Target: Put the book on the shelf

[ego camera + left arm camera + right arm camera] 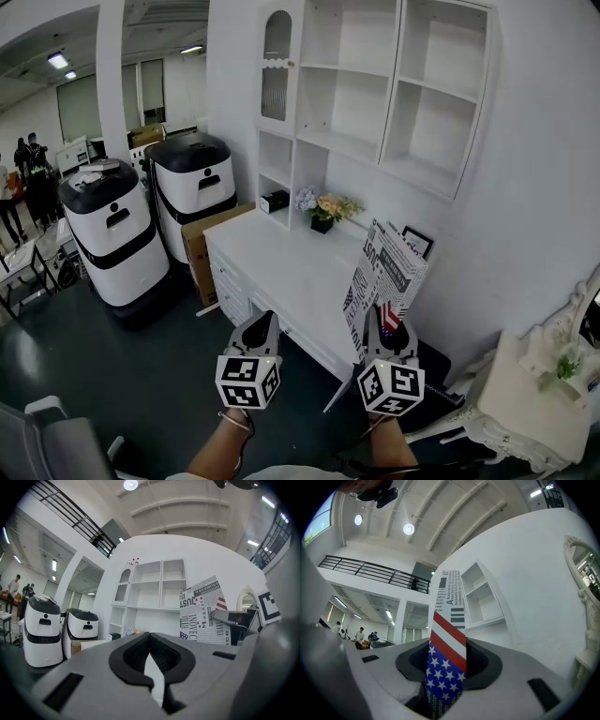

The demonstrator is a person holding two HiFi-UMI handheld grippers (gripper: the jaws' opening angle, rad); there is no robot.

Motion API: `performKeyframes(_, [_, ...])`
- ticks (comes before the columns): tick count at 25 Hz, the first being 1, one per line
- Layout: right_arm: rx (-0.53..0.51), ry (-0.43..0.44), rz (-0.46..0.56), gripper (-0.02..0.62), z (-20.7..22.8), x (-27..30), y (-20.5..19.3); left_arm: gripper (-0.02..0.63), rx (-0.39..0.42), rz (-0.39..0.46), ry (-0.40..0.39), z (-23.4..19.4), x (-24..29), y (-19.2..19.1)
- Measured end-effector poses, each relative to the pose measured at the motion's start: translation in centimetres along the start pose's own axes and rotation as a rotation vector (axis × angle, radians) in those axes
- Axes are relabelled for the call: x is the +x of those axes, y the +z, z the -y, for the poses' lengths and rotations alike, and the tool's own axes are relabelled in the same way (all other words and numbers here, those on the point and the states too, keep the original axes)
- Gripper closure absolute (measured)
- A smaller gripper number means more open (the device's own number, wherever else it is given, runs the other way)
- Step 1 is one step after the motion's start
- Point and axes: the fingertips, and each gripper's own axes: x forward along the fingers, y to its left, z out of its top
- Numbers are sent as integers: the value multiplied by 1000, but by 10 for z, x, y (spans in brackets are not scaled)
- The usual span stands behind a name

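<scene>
Black-and-white newsprint book (386,274) pinched in my right gripper (382,326), left gripper (259,330) pressed together, I am carrying it toward the white wooden shelf (373,141); it probably needs raising next.

Two big white and black machines (111,234) stand side by side on the dark floor (141,375). A brown box (195,246) sits between them and a white desk (281,267). Little flowers (328,208) and a picture frame (418,242) stand on the desk.

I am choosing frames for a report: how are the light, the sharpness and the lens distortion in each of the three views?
Head view: even light, sharp, the white shelf unit bows from the wide lens. Left gripper view: strong fisheye, dark corners; the near jaws look soft, the book beyond reads clearly. Right gripper view: ceiling lamps glare slightly; the book is fairly sharp.
</scene>
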Motion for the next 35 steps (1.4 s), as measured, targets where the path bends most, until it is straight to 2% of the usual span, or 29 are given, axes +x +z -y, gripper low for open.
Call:
performKeyframes(10, [-6,-60,-8,428,25,34,-13,598,3,-18,-58,-4,55,-4])
performKeyframes(17, [-30,-124,-8,426,38,67,-24,598,-9,-16,-129,-16,107,-5])
performKeyframes(23, [-57,-180,9,426,34,112,-27,598,-3,-4,-195,-42,159,5])
performKeyframes(35, [-98,-305,22,428,28,198,-24,598,-40,-11,-315,-93,259,27])
